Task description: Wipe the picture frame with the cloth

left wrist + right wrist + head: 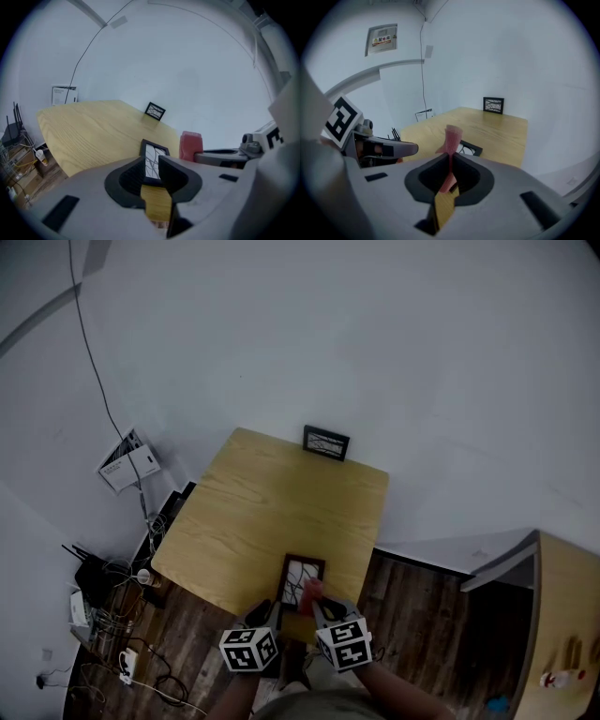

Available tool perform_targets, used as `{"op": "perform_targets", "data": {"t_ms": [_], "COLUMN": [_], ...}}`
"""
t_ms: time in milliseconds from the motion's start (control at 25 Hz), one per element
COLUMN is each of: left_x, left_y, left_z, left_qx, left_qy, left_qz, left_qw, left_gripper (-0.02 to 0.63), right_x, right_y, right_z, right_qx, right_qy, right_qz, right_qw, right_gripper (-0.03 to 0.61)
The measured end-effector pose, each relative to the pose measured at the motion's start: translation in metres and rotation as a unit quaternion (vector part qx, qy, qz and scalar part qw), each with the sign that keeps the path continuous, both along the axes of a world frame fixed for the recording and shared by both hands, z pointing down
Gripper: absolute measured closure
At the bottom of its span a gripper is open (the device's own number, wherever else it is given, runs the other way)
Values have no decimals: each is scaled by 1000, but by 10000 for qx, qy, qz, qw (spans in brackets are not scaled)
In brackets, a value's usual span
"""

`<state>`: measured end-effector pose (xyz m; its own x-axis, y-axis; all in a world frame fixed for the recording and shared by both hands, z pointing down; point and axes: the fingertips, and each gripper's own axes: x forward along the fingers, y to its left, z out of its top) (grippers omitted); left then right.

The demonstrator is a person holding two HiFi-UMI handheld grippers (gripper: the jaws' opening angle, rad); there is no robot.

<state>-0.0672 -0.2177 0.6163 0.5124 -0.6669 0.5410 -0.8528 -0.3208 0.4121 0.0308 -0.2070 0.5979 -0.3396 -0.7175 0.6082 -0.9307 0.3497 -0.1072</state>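
White walls surround a wooden table [262,512]; cables and boxes lie on the dark floor to its left. One picture frame [302,579] lies flat at the near edge of the table, glass up. A second frame [325,442] stands upright at the far edge and is not involved.

The right gripper [451,161] has its jaws closed on a pink cloth [451,138], which sticks up in a fold from between them. In the head view the cloth overlaps the near right corner of the flat frame, but contact with the glass cannot be confirmed.

The left gripper [150,164] sits at the near left corner of that frame. Its jaws are a narrow gap apart, the frame's near end shows through the gap, and they appear to clamp nothing.

Judged progress: the cloth is in hand and brought to the frame, so wiping is at most begun. Most of the glass and border lie uncovered beyond the cloth.
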Motion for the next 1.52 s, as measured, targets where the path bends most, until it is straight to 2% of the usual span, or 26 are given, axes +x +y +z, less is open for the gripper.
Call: {"op": "perform_targets", "data": {"t_ms": [160, 400, 640, 840, 1080, 1520], "left_x": [-6, -22, -40, -59, -79, -86], "left_y": [23, 65, 113, 152, 191, 225], "left_z": [-29, -60, -85, -98, -100, -112], "left_qx": [397, 745, 816, 969, 950, 1120], "left_qy": [-4, 151, 452, 404, 456, 617], "left_qz": [126, 292, 276, 346, 436, 463], "left_qw": [9991, 9967, 9953, 9939, 9935, 9907], "left_gripper": [568, 597, 610, 611, 611, 611], "right_x": [-6, -18, -34, -47, -66, -81], "right_y": [22, 64, 116, 152, 186, 223], "right_z": [-25, -57, -77, -87, -103, -108], "right_qx": [181, 421, 590, 766, 967, 1020], "right_qy": [-394, -770, -925, -984, -1018, -930], "right_qz": [226, 365, 269, 210, 70, -70], "right_qw": [9988, 9955, 9936, 9920, 9901, 9904], "right_gripper": [561, 561, 561, 561, 561, 561]}}
